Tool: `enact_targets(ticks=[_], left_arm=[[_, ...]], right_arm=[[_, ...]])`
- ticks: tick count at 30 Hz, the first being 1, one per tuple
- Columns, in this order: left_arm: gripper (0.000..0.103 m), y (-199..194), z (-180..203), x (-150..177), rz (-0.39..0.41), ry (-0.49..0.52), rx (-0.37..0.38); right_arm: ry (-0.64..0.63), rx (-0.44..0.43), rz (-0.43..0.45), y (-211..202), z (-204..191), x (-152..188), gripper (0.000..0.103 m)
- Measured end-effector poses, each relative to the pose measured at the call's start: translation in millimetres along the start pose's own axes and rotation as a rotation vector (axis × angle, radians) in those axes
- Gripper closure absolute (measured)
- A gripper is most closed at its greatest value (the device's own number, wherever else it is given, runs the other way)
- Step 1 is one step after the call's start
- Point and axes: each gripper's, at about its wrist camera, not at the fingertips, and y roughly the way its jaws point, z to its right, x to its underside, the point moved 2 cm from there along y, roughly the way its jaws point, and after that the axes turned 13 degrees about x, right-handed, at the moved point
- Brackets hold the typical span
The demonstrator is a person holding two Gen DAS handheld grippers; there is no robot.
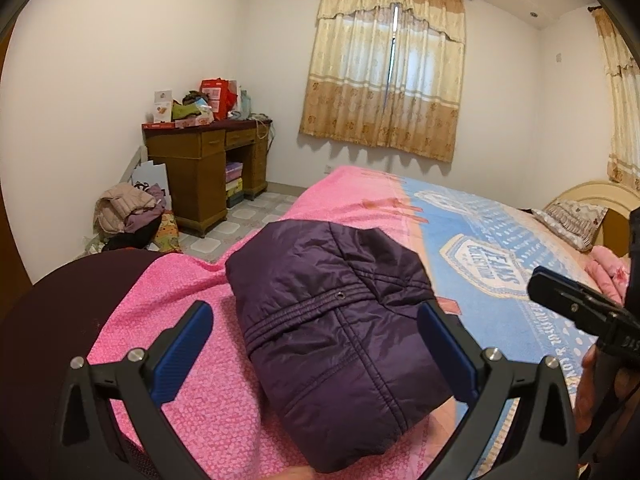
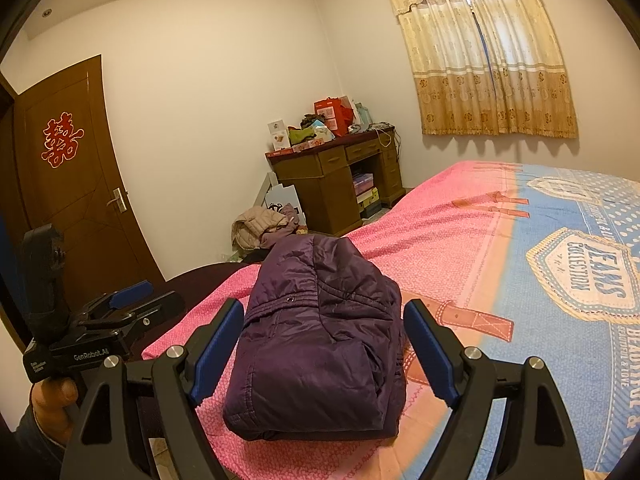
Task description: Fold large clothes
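Note:
A dark purple padded jacket [image 1: 340, 328] lies folded into a compact bundle on the pink part of the bed cover [image 1: 188, 312]. My left gripper [image 1: 316, 320] stands open just above and in front of it, blue pads apart, nothing between them. In the right wrist view the same jacket [image 2: 320, 340] rests between the spread fingers of my right gripper [image 2: 324, 320], which is open and not pressing on the cloth. The right gripper's black body [image 1: 576, 304] shows at the right edge of the left view. The left gripper [image 2: 132, 296], held by a hand [image 2: 52, 396], appears at the left.
The bed cover turns blue with a printed badge [image 2: 588, 276] on the right. A wooden desk [image 1: 208, 168] piled with boxes stands by the far wall. Clothes [image 1: 124, 212] are heaped on the floor beside it. A brown door [image 2: 76, 184] is at left; curtains [image 1: 384, 80] cover the window.

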Motion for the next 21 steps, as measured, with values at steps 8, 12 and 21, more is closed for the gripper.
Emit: enact_targets(ticks=[8, 12, 21], left_arm=[[0.000, -0.9, 6.4, -0.7, -0.006, 0.076, -0.047], [0.000, -5.6, 9.4, -2.9, 0.018, 0.089, -0.052], [0.000, -11.2, 5.9, -7.3, 0.041, 0.093, -0.068]], right_arm=[[0.004, -0.015, 0.000, -2.4, -1.1, -1.2, 0.020], [-0.006, -0.026, 0.008, -6.5, -5.6, -2.6, 0.020], [-0.024, -0.041, 0.017, -10.9, -12.8, -3.3, 0.020]])
